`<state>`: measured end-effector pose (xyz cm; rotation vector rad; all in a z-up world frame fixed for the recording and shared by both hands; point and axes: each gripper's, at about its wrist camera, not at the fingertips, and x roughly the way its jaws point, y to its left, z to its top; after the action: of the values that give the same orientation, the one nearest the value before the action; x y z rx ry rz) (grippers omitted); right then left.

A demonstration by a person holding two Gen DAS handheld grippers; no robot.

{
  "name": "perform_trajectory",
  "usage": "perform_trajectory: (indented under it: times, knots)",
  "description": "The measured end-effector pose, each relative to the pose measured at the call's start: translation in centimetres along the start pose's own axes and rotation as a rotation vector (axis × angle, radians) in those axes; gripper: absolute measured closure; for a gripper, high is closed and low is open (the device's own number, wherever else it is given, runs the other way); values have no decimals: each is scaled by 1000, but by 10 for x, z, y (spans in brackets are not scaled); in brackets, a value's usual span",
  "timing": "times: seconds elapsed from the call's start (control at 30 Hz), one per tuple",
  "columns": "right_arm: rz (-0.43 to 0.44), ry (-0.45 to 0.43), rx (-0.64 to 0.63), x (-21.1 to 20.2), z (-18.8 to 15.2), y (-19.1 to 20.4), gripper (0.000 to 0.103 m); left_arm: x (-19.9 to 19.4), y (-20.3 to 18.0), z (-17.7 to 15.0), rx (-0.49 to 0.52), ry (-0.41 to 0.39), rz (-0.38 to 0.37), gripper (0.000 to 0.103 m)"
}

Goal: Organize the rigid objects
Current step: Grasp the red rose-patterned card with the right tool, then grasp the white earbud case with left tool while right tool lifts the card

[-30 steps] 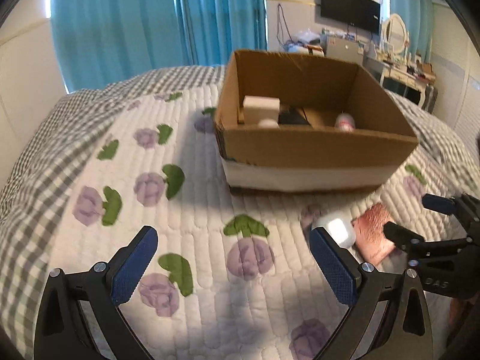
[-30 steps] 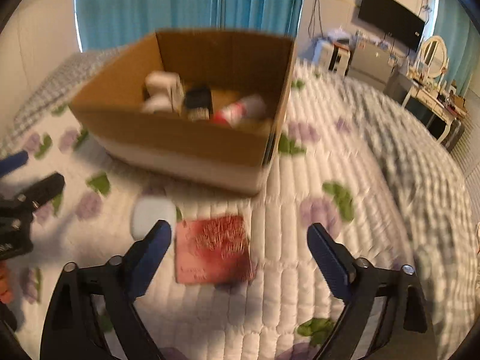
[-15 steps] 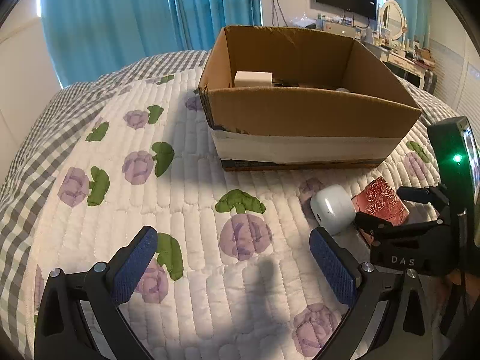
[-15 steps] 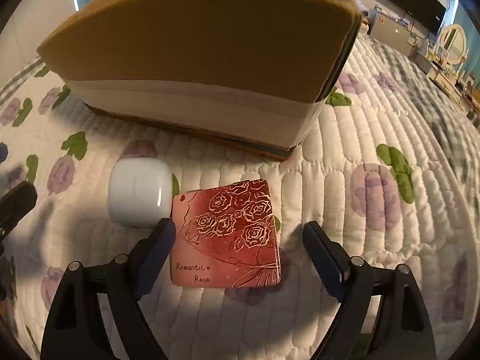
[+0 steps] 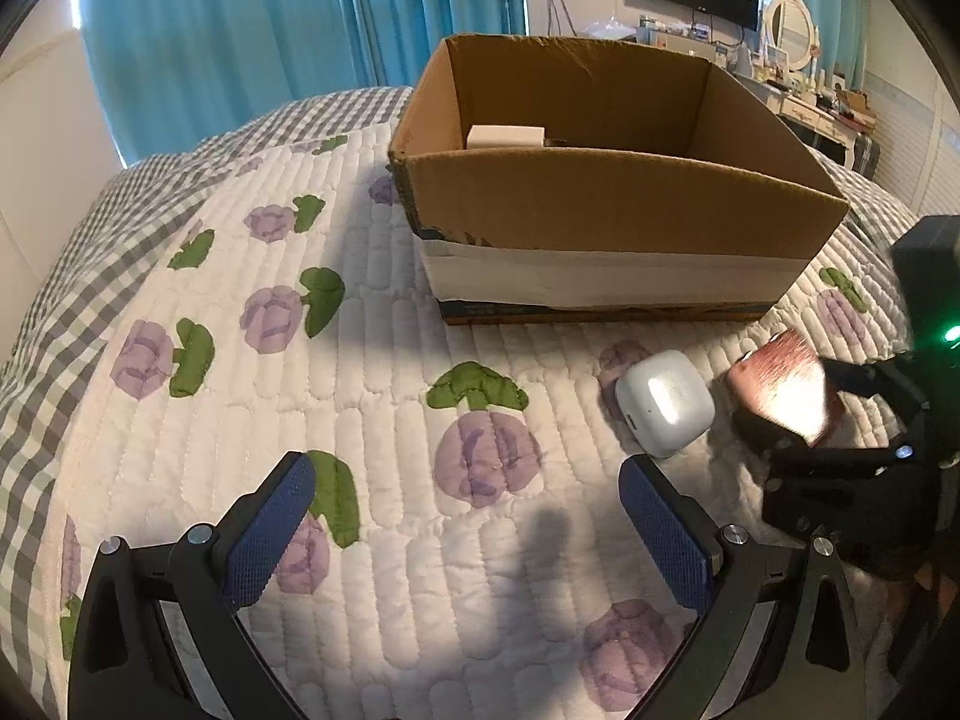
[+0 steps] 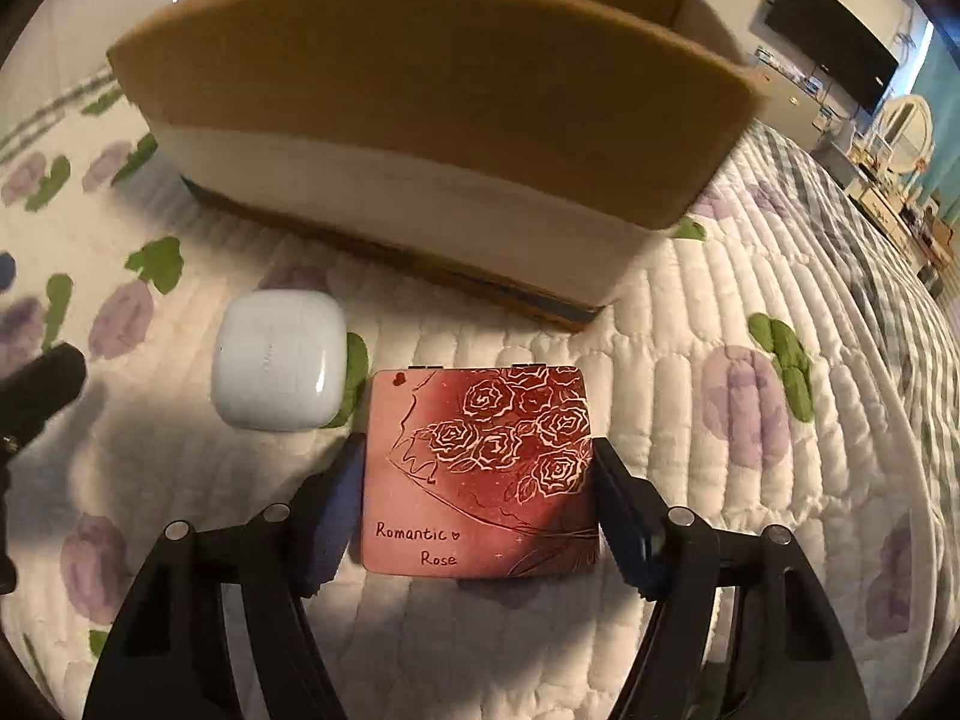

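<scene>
My right gripper (image 6: 480, 504) sits low over the bed quilt (image 6: 690, 420), fingers (image 6: 624, 516) clamped on both side edges of the red compact (image 6: 480, 468) lettered "Romantic Rose". My left gripper (image 5: 468, 534) hovers level, fingers spread wide and holding nothing. The white earbud case (image 5: 663, 402) lies just beside the compact. The cardboard box (image 5: 600, 222) behind holds a white box (image 5: 504, 136).

On the quilt (image 6: 690, 312), the earbud case (image 6: 279, 360) lies at nine o'clock of the compact (image 6: 480, 468). The cardboard box (image 6: 432, 120) stands behind both, at twelve o'clock.
</scene>
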<state>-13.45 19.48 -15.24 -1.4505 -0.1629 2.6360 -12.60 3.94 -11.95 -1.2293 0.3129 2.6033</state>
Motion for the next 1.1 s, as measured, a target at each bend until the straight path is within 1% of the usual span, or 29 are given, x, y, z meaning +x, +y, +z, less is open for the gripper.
perform_trajectory:
  times: [0.1,0.2,0.27,0.3,0.37,0.43,0.5,0.53,0.6,0.63,0.67,0.7,0.73,0.8,0.83,0.97,1.1]
  knots:
    - [7,-36,55,-15,1,-18,32,-1,-8,6,-7,4,-12,0]
    - [-14,-60,68,-27,2,-36,32,1,-21,12,-13,11,-37,0]
    - [-27,-63,71,-30,0,-48,32,8,-33,16,-5,23,-44,0]
    - [-33,-66,75,-30,9,-52,32,13,-40,17,2,31,-39,0]
    - [-35,-64,90,-32,13,-60,32,24,-49,18,15,51,-35,0]
    - [-18,-58,68,-31,26,-59,32,34,-58,18,28,69,-33,0]
    - [-35,-53,26,-31,39,-64,32,40,-66,18,35,68,-42,1]
    - [-36,-49,10,-33,39,-64,32,42,-70,18,43,67,-47,2]
    - [-26,-38,-5,-30,40,-68,32,47,-80,18,66,66,-51,5]
    - [-16,-31,-2,-29,38,-69,32,50,-84,18,78,66,-54,12]
    - [-7,-23,4,-27,37,-70,32,53,-89,18,93,72,-60,22]
    - [1,-16,6,-28,35,-69,32,57,-92,18,104,81,-63,27]
    - [5,-11,7,-28,32,-68,32,61,-95,17,113,90,-67,32]
    - [15,-11,10,-28,32,-68,32,63,-97,17,118,74,-63,36]
    - [18,-15,10,-29,33,-68,32,62,-97,17,121,66,-72,47]
    - [12,-29,7,-32,31,-66,32,58,-95,17,131,63,-76,48]
    - [6,-65,23,-43,30,-68,32,49,-88,15,129,62,-64,48]
